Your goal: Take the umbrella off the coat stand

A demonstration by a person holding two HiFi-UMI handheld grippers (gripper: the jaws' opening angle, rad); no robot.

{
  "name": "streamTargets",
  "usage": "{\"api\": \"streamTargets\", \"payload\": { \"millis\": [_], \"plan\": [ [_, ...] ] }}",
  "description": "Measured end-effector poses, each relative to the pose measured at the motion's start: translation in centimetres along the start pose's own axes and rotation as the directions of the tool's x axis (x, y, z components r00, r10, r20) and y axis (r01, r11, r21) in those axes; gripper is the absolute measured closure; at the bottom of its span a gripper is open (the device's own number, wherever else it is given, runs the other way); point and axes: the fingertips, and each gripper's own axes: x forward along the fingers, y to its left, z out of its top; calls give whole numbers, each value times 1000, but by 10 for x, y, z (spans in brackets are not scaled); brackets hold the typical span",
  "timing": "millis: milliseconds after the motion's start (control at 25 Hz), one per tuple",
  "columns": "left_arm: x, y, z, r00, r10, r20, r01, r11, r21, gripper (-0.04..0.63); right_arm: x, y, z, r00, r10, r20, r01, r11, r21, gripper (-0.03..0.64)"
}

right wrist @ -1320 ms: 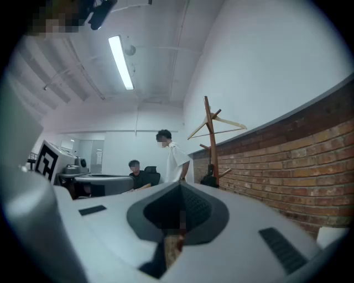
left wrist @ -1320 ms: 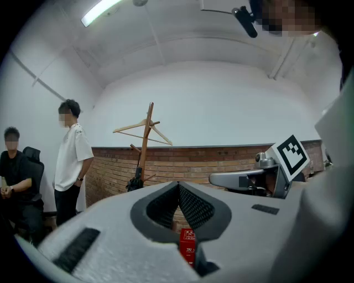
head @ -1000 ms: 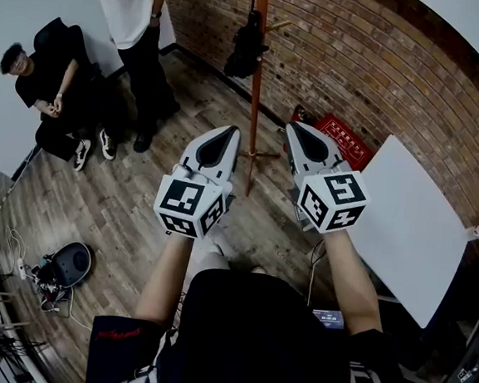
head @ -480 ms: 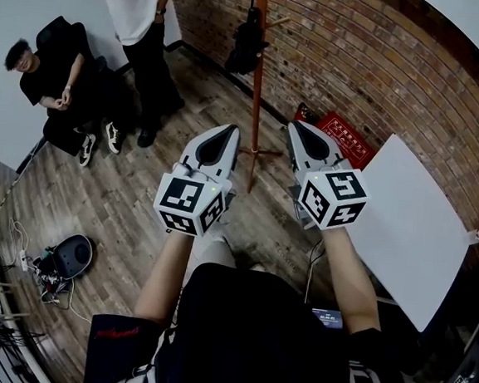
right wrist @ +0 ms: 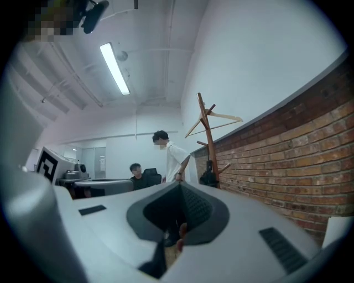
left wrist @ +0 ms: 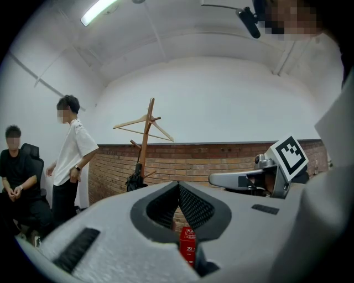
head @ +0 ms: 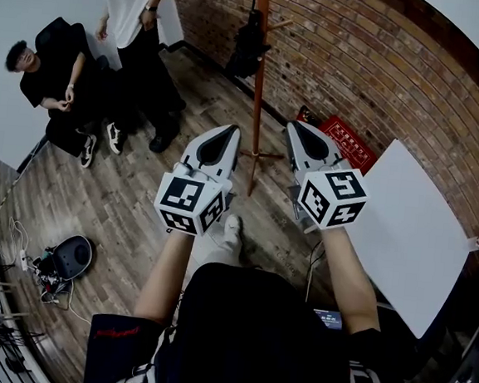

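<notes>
A folded black umbrella [head: 248,45] hangs on the wooden coat stand [head: 256,105] by the brick wall, far ahead of both grippers. In the head view my left gripper [head: 227,132] and right gripper [head: 296,130] are held side by side, pointing level at the stand, each shut with nothing between its tips. The left gripper view shows the stand [left wrist: 145,145] and umbrella [left wrist: 134,180] in the distance above my shut left gripper [left wrist: 178,185]. From the right gripper view, stand [right wrist: 208,138] and umbrella [right wrist: 209,177] appear beyond my shut right gripper [right wrist: 178,185].
A standing person in a white shirt [head: 133,2] and a seated person in black [head: 53,83] are left of the stand. A red crate [head: 345,139] lies by the wall, a white table [head: 403,230] is at the right, and a round device with cables [head: 70,262] lies on the floor.
The standing person has shifted slightly nearer and the holder's foot now shows below the grippers. Both grippers stay nearly where they were, still shut.
</notes>
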Motion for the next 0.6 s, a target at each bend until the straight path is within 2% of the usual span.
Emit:
{"api": "streamTargets", "payload": {
  "millis": [600],
  "plan": [
    [67,55,-4,1000,-6,-9,5,1000,-23,578,76,-38,2,1000,7,-26,-7,1000,2,589]
  ]
}}
